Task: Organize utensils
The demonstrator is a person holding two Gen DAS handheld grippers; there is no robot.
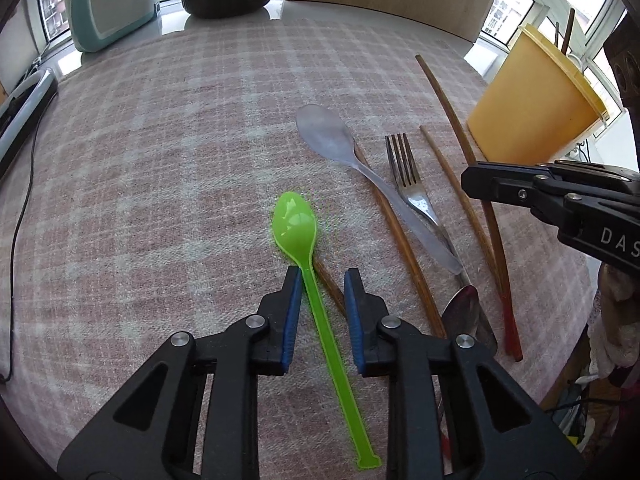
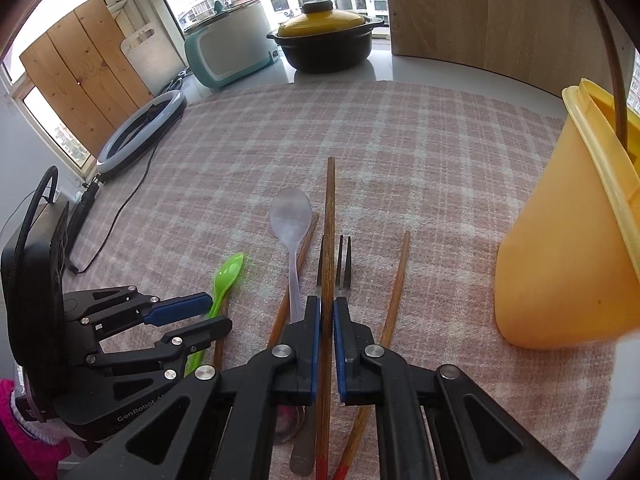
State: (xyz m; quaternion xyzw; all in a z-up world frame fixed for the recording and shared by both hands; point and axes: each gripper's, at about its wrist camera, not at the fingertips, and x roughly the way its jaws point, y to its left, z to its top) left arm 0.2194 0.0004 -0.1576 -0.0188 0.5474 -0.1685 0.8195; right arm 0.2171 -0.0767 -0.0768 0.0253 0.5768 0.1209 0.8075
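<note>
A green plastic spoon [image 1: 298,228] lies on the checked cloth, its handle between the blue pads of my left gripper [image 1: 323,276], which is open around it. My right gripper [image 2: 327,304] is shut on a brown chopstick [image 2: 330,216] with a red end. A clear plastic spoon [image 1: 326,134], a metal fork [image 1: 406,168], a metal spoon [image 1: 464,308] and more chopsticks [image 1: 452,120] lie to the right. A yellow cup [image 2: 568,232] at the right holds a chopstick [image 2: 612,64]. The green spoon [image 2: 228,272] and my left gripper [image 2: 200,312] also show in the right wrist view.
A black pot with a yellow lid [image 2: 324,40] and a teal appliance [image 2: 232,48] stand at the back. A ring light [image 2: 140,132] with its cable lies at the left. A wooden board [image 2: 500,12] leans at the back right. The table edge is close on the right.
</note>
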